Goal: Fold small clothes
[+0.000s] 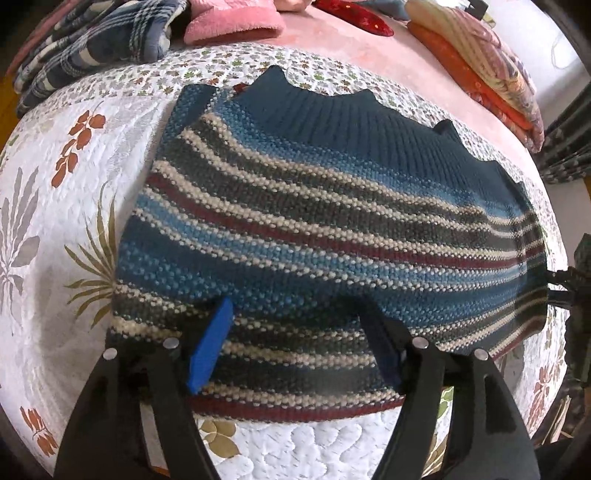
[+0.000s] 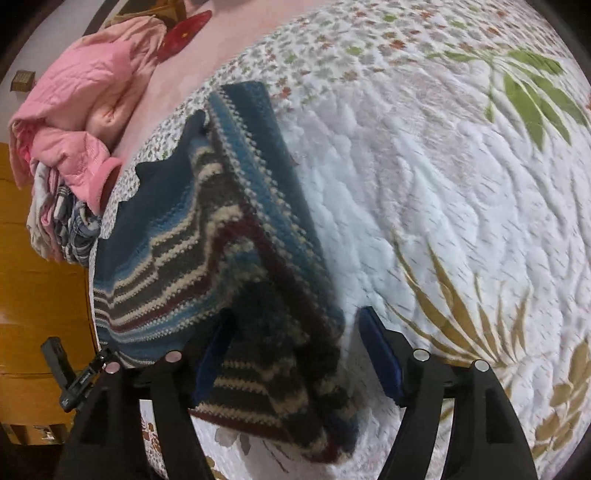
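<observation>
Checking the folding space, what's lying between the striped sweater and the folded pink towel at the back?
Only bare bedding: the small-flower quilt border separates the striped sweater from the pink towel, seen in the left wrist view.

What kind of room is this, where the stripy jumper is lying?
Probably a bedroom. The striped sweater lies on a quilted floral bedspread that looks like it covers a bed, with heaps of other clothes beside it, such as a pink jacket and a plaid garment.
</observation>
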Tool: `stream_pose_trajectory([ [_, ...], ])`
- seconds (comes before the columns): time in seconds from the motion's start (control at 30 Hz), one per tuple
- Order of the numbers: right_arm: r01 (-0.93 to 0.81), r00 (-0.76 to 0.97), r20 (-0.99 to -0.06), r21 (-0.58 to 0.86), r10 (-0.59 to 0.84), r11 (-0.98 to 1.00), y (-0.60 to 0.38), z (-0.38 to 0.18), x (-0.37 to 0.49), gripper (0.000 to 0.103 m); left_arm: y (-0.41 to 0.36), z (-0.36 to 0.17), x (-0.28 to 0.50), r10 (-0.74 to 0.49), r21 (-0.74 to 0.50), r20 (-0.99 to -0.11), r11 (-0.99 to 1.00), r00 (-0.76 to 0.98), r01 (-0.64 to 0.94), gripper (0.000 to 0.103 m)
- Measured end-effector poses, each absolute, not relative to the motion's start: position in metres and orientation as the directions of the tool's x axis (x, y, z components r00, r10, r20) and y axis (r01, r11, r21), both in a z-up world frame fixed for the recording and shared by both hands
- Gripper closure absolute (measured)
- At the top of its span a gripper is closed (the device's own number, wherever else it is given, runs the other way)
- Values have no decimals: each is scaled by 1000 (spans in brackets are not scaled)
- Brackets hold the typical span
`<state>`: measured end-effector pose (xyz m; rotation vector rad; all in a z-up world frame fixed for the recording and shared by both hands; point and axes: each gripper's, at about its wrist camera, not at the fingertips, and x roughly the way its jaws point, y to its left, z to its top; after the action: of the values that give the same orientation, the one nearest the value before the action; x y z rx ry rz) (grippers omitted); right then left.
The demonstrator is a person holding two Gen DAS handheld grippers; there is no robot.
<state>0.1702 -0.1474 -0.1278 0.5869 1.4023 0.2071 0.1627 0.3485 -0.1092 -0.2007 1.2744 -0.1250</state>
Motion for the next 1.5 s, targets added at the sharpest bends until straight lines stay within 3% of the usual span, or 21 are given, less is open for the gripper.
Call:
stream_pose_trajectory([
  [0.1, 190, 189, -869, 489, 457, 851, -139, -127, 174, 43, 349, -110, 164, -208, -224, -935, 974, 288, -23, 33],
  [0.2, 155, 184, -853, 515, 488, 843, -129, -122, 176, 66, 349, -110, 166, -214, -231, -933, 973, 288, -28, 33],
  [0.3, 107, 205, -839, 531, 504, 841, -121, -105, 177, 69, 352, -110, 167, -229, -252, -928, 967, 292, -42, 33],
  [0.43, 84, 235, -807, 572, 542, 816, -119, -89, 180, 71, 357, -109, 168, -248, -276, -924, 959, 292, -60, 33],
  [0.7, 193, 176, -854, 518, 490, 833, -139, -124, 172, 71, 354, -111, 168, -234, -254, -929, 967, 285, -33, 32],
  [1.03, 190, 188, -862, 502, 470, 844, -129, -120, 172, 72, 356, -109, 171, -246, -272, -928, 961, 281, -55, 32],
  [1.5, -21, 218, -819, 540, 531, 841, -18, -24, 179, 74, 377, -68, 178, -280, -334, -885, 938, 372, -89, 32],
])
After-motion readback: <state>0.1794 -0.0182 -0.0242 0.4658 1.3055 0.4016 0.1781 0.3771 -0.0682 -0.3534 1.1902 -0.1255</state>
